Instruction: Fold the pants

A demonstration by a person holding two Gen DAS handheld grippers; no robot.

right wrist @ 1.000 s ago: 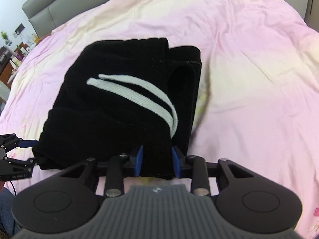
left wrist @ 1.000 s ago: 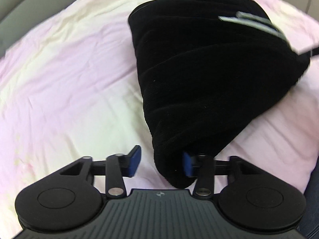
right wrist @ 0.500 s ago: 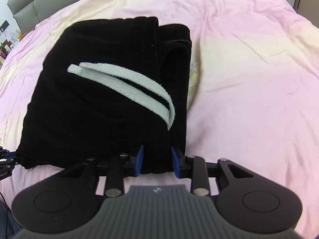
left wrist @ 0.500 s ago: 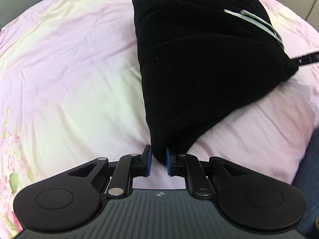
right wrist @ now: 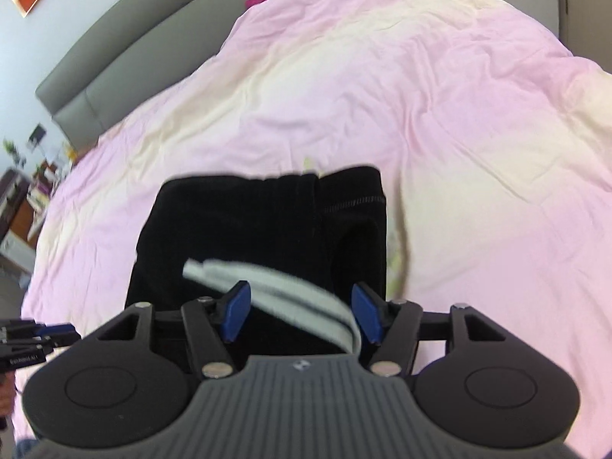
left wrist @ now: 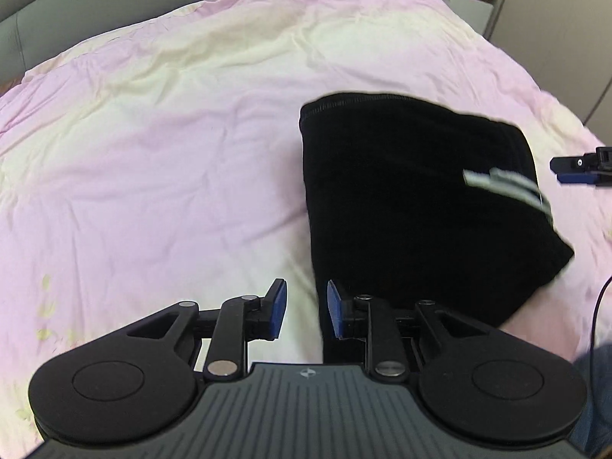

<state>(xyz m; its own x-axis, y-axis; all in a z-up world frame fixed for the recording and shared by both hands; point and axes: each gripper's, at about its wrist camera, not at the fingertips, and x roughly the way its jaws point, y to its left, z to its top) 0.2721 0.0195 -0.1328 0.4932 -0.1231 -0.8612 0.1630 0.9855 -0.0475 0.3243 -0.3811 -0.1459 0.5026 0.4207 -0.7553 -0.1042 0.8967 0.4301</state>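
I am holding both tools above the folded black pants [left wrist: 413, 206], which are lying as a compact bundle on the pink duvet [left wrist: 160, 153], toward the near edge of the bed. The left gripper [left wrist: 304, 311] is standing with its blue pads a little apart, gripping nothing, the bundle's near-left edge just beside its right pad. The right gripper [right wrist: 302, 313] is spread wide and empty, hovering over the white drawstring [right wrist: 275, 298], which is lying loose across the top layer. I am judging the fold as nearly complete. The risk lies with the drawstring: a pad could snag that loop and drag the top layer open. A careless brush against the soft stack could likewise skew its edges.
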